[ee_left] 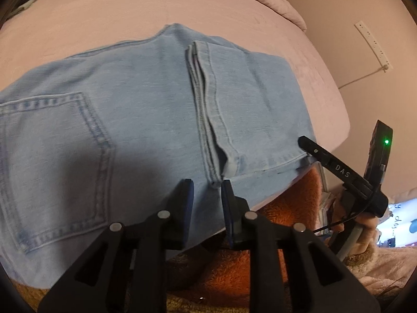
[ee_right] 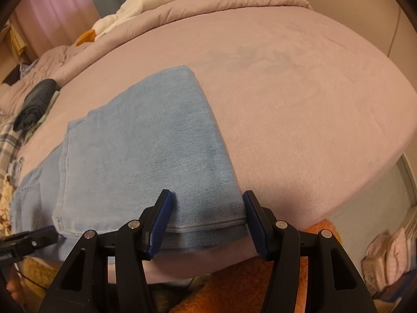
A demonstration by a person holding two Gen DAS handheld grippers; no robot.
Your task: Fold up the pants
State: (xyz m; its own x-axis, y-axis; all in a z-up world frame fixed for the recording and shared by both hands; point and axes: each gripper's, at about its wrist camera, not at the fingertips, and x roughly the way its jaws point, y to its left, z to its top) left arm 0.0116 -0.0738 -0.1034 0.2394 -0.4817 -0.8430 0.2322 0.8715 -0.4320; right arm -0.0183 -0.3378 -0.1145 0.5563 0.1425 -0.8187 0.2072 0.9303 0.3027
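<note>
Light blue jeans [ee_left: 146,109] lie folded on the pink bed sheet [ee_left: 104,13], with a back pocket at the left and the leg hems folded over the middle. My left gripper [ee_left: 206,184] hovers at the near edge where the hems meet. Its jaws stand slightly apart and the pads press on nothing. In the right wrist view the folded leg end [ee_right: 156,151] reaches the bed's near edge. My right gripper [ee_right: 207,195] is open wide, with the near right corner of the denim between its fingers. One right finger [ee_left: 325,163] shows at that corner.
The bed edge runs just below the jeans, with orange fuzzy fabric [ee_right: 247,281] beneath it. A white and orange plush toy [ee_right: 135,7] and a bunched duvet lie at the far end. A dark rolled garment [ee_right: 36,101] sits far left. A power strip [ee_left: 372,44] hangs on the wall.
</note>
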